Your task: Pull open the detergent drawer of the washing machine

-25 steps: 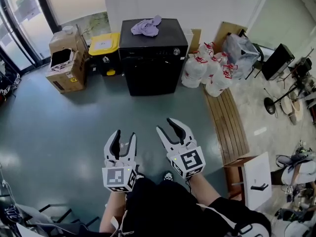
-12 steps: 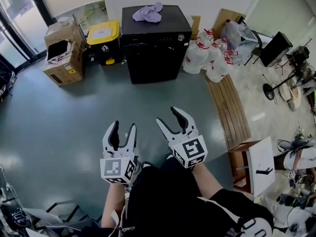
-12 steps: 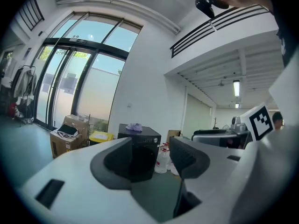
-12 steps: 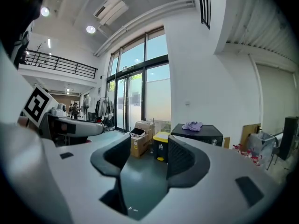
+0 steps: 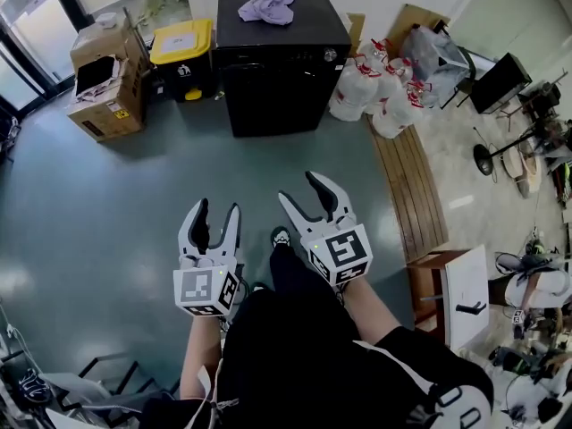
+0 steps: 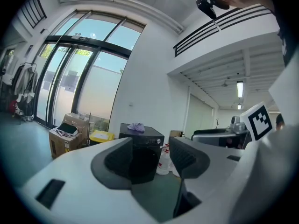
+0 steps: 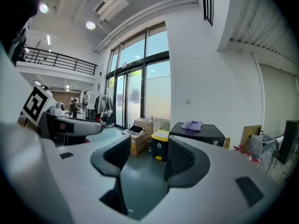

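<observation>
The black washing machine (image 5: 281, 70) stands against the far wall with a purple cloth (image 5: 268, 5) on its lid. A knob (image 5: 330, 54) shows on its front control strip; the detergent drawer is too small to make out. Both grippers hang well short of it, over the grey floor. My left gripper (image 5: 216, 214) is open and empty, and the machine (image 6: 142, 150) shows beyond its jaws. Beside it, my right gripper (image 5: 306, 195) is also open and empty. In the right gripper view the machine (image 7: 201, 133) sits to the right of the jaws.
A yellow-lidded bin (image 5: 181, 43) and cardboard boxes (image 5: 103, 79) stand left of the machine. White bags (image 5: 375, 96) lie to its right, with a wooden bench (image 5: 409, 195) running along the right side. A white-topped stand (image 5: 465, 298) is near my right arm. My shoe (image 5: 281, 237) shows between the grippers.
Both grippers' jaws have spread wider. The machine has slid up in the head view, and my shoe has stepped forward between the grippers.
</observation>
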`<state>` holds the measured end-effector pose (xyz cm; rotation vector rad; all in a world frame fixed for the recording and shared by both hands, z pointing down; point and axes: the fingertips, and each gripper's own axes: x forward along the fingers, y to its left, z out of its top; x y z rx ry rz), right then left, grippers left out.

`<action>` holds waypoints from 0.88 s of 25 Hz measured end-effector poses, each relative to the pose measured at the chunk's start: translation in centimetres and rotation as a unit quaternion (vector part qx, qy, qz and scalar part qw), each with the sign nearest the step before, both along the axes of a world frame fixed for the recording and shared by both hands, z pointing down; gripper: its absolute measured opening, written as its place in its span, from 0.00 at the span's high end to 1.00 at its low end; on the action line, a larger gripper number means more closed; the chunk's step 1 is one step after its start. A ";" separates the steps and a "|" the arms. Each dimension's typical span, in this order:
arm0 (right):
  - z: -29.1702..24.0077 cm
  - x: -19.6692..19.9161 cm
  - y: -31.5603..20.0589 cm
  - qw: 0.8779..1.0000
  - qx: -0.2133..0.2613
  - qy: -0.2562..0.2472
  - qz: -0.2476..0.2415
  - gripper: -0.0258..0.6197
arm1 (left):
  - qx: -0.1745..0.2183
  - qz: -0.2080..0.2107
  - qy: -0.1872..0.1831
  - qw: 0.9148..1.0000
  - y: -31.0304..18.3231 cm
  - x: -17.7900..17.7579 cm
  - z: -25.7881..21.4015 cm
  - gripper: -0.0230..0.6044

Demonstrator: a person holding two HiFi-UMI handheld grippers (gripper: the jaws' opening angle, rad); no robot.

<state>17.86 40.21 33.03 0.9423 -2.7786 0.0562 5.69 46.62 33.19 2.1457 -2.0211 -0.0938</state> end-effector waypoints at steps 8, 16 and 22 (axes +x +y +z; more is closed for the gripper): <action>-0.1 -2.6 -7.3 1.000 0.000 -0.010 -0.018 0.57 | 0.004 -0.001 -0.006 1.000 -8.3 -1.6 -0.5 0.59; 0.1 -1.5 -16.3 1.000 -0.019 -0.021 -0.012 0.57 | -0.015 -0.001 0.004 1.000 -16.8 -0.8 -0.1 0.59; 1.4 -0.4 -21.7 0.998 -0.044 -0.044 -0.011 0.57 | -0.039 -0.011 0.013 0.999 -21.7 -0.2 1.6 0.59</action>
